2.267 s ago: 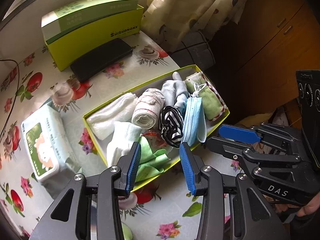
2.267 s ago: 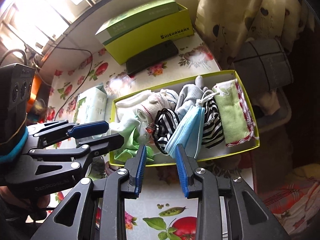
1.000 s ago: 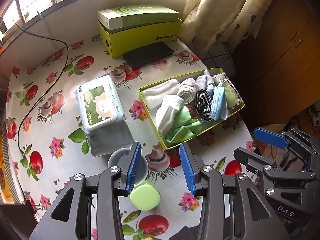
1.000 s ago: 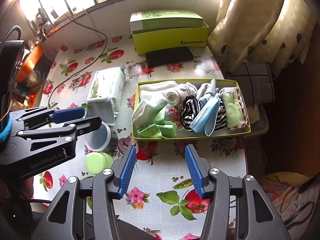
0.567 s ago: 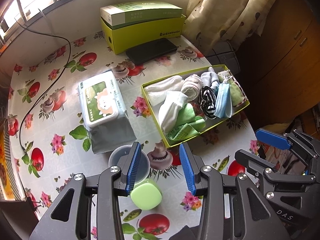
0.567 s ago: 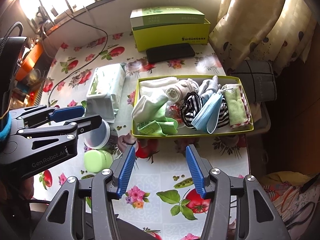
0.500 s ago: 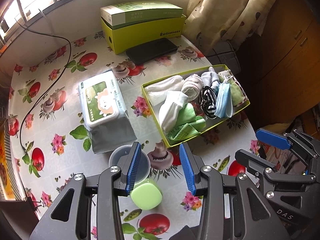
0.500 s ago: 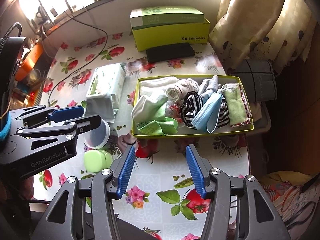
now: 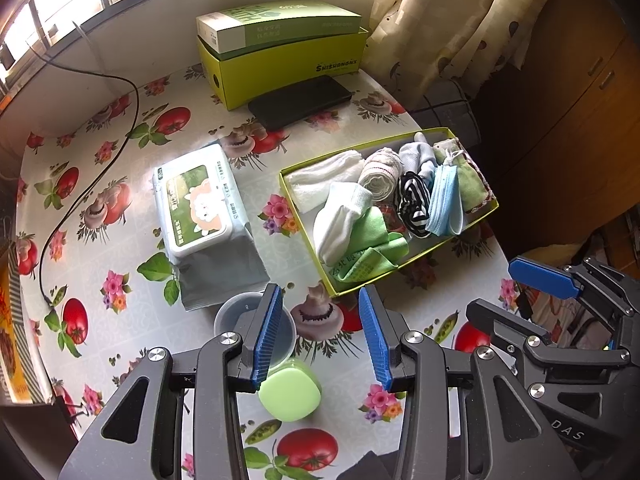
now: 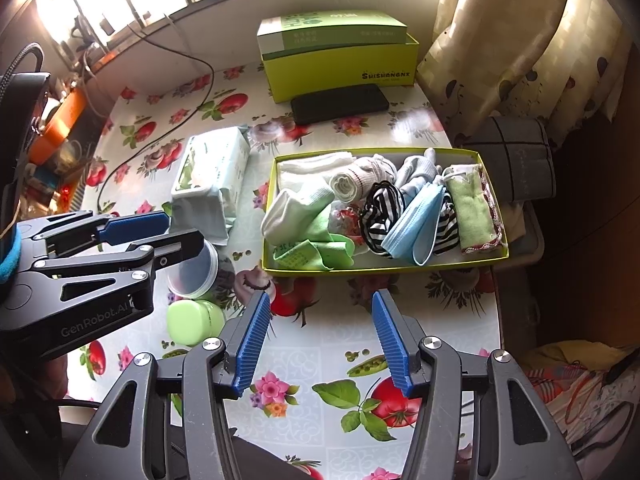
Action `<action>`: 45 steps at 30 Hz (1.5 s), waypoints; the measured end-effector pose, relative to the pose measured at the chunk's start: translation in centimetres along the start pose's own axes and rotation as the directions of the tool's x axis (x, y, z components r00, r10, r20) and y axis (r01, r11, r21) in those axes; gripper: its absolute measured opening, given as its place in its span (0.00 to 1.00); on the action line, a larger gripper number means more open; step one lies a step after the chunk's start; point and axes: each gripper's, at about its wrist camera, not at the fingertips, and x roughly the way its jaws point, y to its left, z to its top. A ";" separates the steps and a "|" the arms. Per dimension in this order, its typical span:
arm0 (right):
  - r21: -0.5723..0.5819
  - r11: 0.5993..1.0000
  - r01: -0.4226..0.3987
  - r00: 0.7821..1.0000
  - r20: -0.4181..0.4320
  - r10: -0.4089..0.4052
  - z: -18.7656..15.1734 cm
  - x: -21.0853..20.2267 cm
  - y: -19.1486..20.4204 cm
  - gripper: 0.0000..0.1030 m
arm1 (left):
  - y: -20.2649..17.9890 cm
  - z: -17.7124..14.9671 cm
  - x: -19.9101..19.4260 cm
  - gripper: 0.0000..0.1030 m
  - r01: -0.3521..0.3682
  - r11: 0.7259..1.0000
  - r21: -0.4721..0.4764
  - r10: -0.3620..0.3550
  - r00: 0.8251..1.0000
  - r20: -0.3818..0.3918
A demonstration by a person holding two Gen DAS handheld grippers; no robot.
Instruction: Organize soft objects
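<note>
My left gripper (image 9: pixel 320 334) and right gripper (image 10: pixel 320 346) are both apart and empty, and I could bump the cup (image 9: pixel 256 326) if I reach carelessly for the box (image 10: pixel 384 266).

The right gripper (image 10: pixel 322 342) hangs with its blue fingers (image 10: pixel 251 340) apart and empty above the flowered worktop (image 10: pixel 332 354). Beyond it, the yellow-green tray (image 10: pixel 384 263) holds socks, cloths and a blue mask (image 10: pixel 416 222).

Both held up high, angled steeply down, side by side. Left gripper (image 9: pixel 320 332) with jaws parted, blue pads (image 9: pixel 267 334) gripping nothing. Right gripper (image 10: pixel 322 346) spread a bit wider, empty too. No hands really visible.
</note>
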 end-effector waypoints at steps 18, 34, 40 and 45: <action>0.005 1.000 -0.002 1.000 -0.004 0.002 -0.2 0.3 -0.2 0.52 | -0.3 0.1 0.3 0.40 -0.004 1.000 0.016 0.004 1.000 -0.003; 0.006 1.000 -0.003 1.000 -0.005 0.003 -0.2 0.4 -0.2 0.52 | -0.5 0.1 0.6 0.40 0.005 1.000 0.020 -0.004 1.000 -0.011; 0.006 1.000 -0.002 1.000 -0.007 0.002 -0.2 0.5 -0.2 0.52 | -0.5 0.1 0.6 0.40 0.004 1.000 0.021 -0.004 1.000 -0.013; 0.005 1.000 -0.003 1.000 -0.008 0.003 -0.1 0.5 -0.2 0.52 | -0.5 0.2 0.6 0.40 0.008 1.000 0.020 -0.007 1.000 -0.015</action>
